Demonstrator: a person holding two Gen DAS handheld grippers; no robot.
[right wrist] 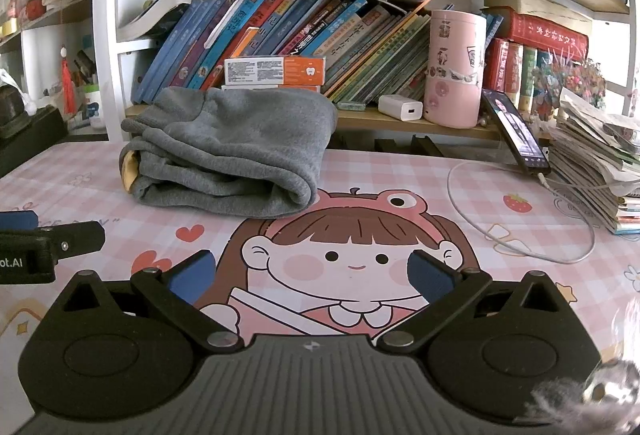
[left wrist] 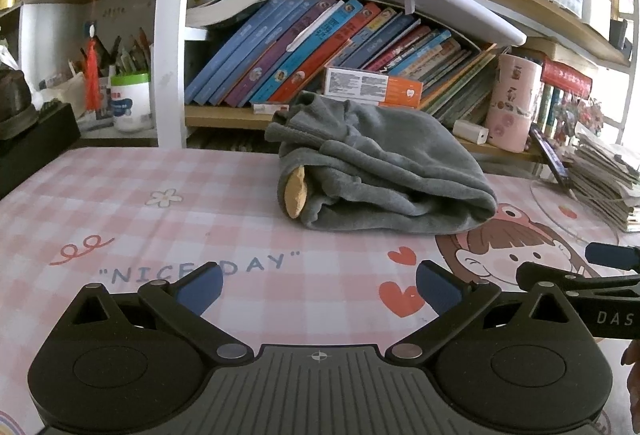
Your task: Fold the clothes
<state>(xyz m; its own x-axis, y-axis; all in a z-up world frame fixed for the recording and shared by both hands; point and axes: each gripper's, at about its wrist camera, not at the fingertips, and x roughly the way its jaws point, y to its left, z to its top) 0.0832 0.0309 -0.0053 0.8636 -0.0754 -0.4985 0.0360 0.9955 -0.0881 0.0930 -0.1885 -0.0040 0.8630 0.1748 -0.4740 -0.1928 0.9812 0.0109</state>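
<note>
The grey garment (left wrist: 380, 171) lies folded into a thick bundle on the table (left wrist: 120, 219), toward its back edge, just in front of the bookshelf. A patch of yellow-tan fabric (left wrist: 297, 193) peeks out at the bundle's left end, and the rounded fold at its right end sits close to the frog hat of the cartoon girl (right wrist: 344, 255) printed on the pink checked table cover. Neither tool touches the cloth. The left gripper (left wrist: 319, 289) hovers low over the near part of the table, above the words "NICE DAY" (left wrist: 204, 269), its jaws spread wide with nothing between them. The right gripper (right wrist: 310, 275) hangs beside it over the cartoon girl's face, jaws equally wide and empty; each tool shows at the edge of the other's view. Behind the garment, a row of leaning books (right wrist: 280, 35) fills the lower shelf, with an orange-and-white box (right wrist: 274, 71) lying in front of them. Further right stand a white charger block (right wrist: 400, 108), a pink cylindrical container (right wrist: 456, 67) and a phone (right wrist: 514, 133) propped at a slant, its white cable (right wrist: 520, 247) looping across the table. A stack of papers (right wrist: 596, 163) is piled at the far right.
</note>
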